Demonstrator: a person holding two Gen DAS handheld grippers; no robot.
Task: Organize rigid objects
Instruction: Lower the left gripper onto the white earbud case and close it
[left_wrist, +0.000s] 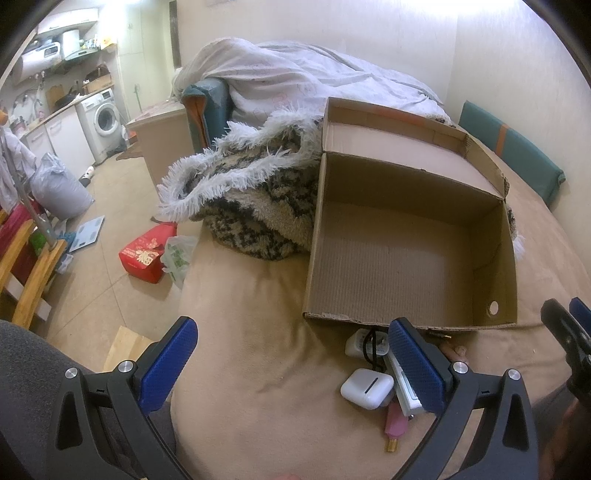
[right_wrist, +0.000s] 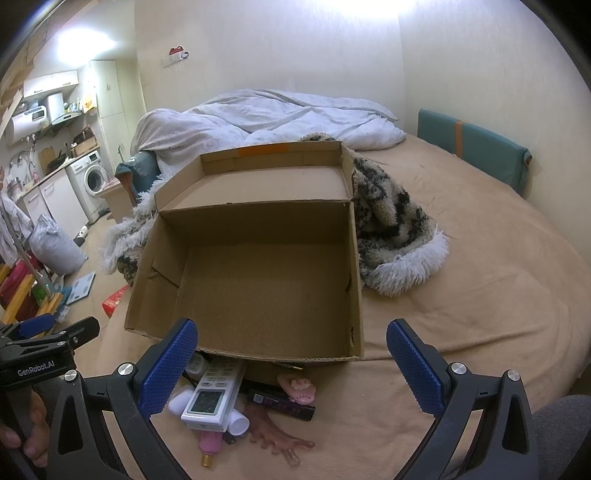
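A cardboard box (right_wrist: 258, 280) sits on the bed (right_wrist: 480, 295), a remote (right_wrist: 214, 391) just before it.

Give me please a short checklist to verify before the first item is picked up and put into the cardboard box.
1. Cardboard box open, lid folded back: ok.
2. Box floor free to receive items: ok, nothing lies inside.
3. Right gripper fingers spread and holding nothing: ok.
4. Left gripper fingers spread and holding nothing: ok.
5. Remote control free to grasp: not ok, it lies on top of other small things in the pile, and the right gripper's left finger partly hides it.
6. White earbud case free to grasp: ok on its left side; on its right side it lies close to the pile.
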